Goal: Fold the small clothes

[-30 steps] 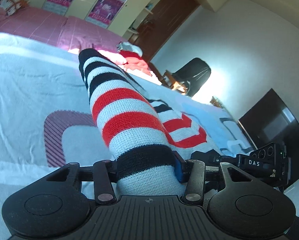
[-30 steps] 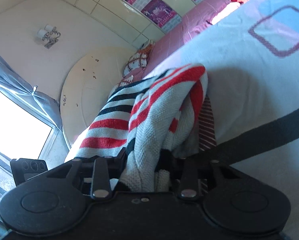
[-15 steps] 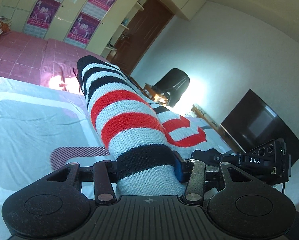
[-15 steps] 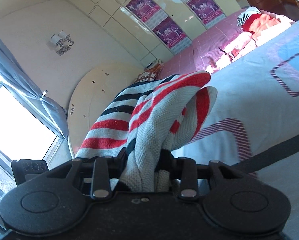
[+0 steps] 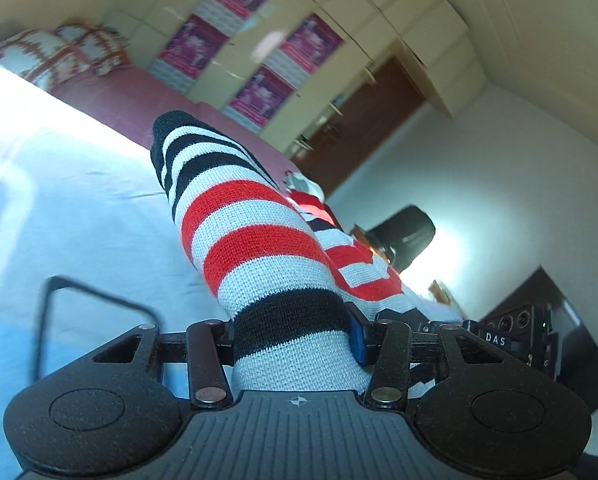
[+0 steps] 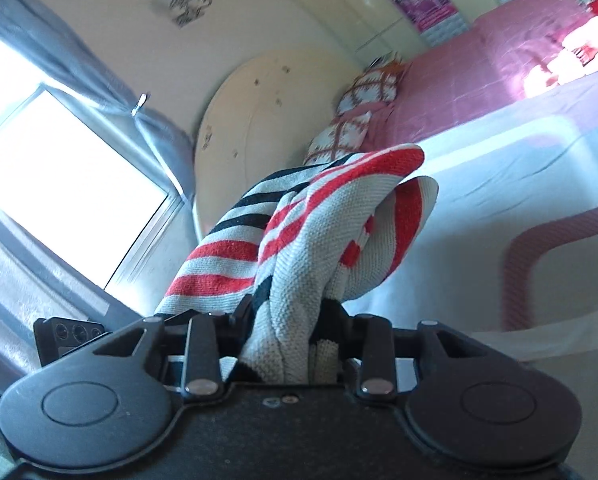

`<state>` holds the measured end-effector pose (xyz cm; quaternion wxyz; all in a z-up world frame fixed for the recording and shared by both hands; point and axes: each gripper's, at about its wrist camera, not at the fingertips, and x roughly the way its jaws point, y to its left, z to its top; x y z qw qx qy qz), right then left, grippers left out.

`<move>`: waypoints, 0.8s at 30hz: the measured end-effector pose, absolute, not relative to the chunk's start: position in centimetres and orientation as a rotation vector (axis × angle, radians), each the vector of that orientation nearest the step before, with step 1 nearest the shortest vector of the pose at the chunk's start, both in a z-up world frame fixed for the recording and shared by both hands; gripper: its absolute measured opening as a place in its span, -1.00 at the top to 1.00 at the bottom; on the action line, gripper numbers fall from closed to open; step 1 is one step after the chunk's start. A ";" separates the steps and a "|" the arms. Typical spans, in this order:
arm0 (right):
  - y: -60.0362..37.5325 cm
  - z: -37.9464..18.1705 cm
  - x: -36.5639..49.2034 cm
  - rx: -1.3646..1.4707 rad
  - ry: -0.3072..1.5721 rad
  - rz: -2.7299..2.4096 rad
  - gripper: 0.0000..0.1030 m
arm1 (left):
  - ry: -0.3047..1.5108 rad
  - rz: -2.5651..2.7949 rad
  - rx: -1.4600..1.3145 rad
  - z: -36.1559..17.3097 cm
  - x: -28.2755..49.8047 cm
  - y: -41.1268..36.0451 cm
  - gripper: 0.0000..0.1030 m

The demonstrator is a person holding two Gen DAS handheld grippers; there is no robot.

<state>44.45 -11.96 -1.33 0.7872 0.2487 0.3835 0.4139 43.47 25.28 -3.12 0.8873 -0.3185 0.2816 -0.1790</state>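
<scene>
Left gripper [image 5: 295,340]: jaws clamped on a bunched part of the striped knit garment [image 5: 259,248], at a black band. The knit runs forward from the jaws as a rolled tube, red, black and pale grey stripes, raised off the bed [image 5: 79,208]. More of the same knit trails off to the right toward the right gripper [image 5: 507,340], whose body shows at the right edge.

Right gripper [image 6: 287,332]: jaws clamped on several gathered layers of the garment [image 6: 319,232]; folds stand up above the jaws, 1 flap curling over to the right. The left gripper's body [image 6: 71,336] sits at the left edge.

Garment is held between the 2 grippers above the pale blue bedsheet [image 6: 499,184]. Behind it: pink cover [image 6: 479,68], patterned pillows [image 6: 363,108], round headboard [image 6: 259,104], window [image 6: 59,184]. Background slightly blurred.
</scene>
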 end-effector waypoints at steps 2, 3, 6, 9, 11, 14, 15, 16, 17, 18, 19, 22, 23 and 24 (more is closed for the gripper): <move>-9.2 -2.0 44.3 0.526 0.860 0.920 0.30 | 0.586 -0.336 -0.703 -5.0 42.2 27.2 0.09; -8.0 -2.4 44.3 0.519 0.876 0.935 0.30 | 0.584 -0.319 -0.724 -5.9 41.4 28.2 0.10; -4.2 -3.5 43.5 0.492 0.926 0.987 0.30 | 0.567 -0.271 -0.785 -8.6 38.8 30.6 0.10; -1.0 -5.0 42.6 0.480 0.982 1.037 0.29 | 0.556 -0.242 -0.871 -11.9 36.2 32.9 0.09; 0.3 -7.0 42.3 0.467 1.042 1.030 0.24 | 0.583 -0.186 -0.905 -14.5 34.8 33.6 0.09; -0.5 -9.5 42.0 0.533 1.104 0.962 0.12 | 0.567 -0.165 -0.921 -16.0 33.8 33.2 0.08; -1.5 -9.4 41.9 0.572 1.099 0.947 0.03 | 0.566 -0.152 -0.914 -15.8 33.6 32.9 0.08; -2.4 -8.9 41.8 0.581 1.081 0.922 -0.05 | 0.557 -0.141 -0.904 -15.6 33.2 32.9 0.07; -3.5 -8.1 41.7 0.572 1.047 0.896 -0.05 | 0.551 -0.124 -0.892 -15.2 32.8 32.7 0.07; -4.3 -7.0 41.8 0.555 1.010 0.879 0.03 | 0.543 -0.104 -0.865 -14.6 32.3 32.7 0.07; -5.1 -5.9 41.7 0.538 0.968 0.875 0.17 | 0.535 -0.077 -0.828 -13.9 31.8 32.7 0.07; -5.4 -2.6 41.7 0.441 0.854 0.893 0.42 | 0.503 0.030 -0.678 -10.8 32.4 31.5 0.07; -4.6 -1.6 41.6 0.394 0.824 0.906 0.43 | 0.486 0.083 -0.638 -9.9 32.8 31.1 0.07; -4.0 -0.9 41.4 0.350 0.800 0.918 0.47 | 0.477 0.125 -0.620 -9.2 33.2 30.9 0.07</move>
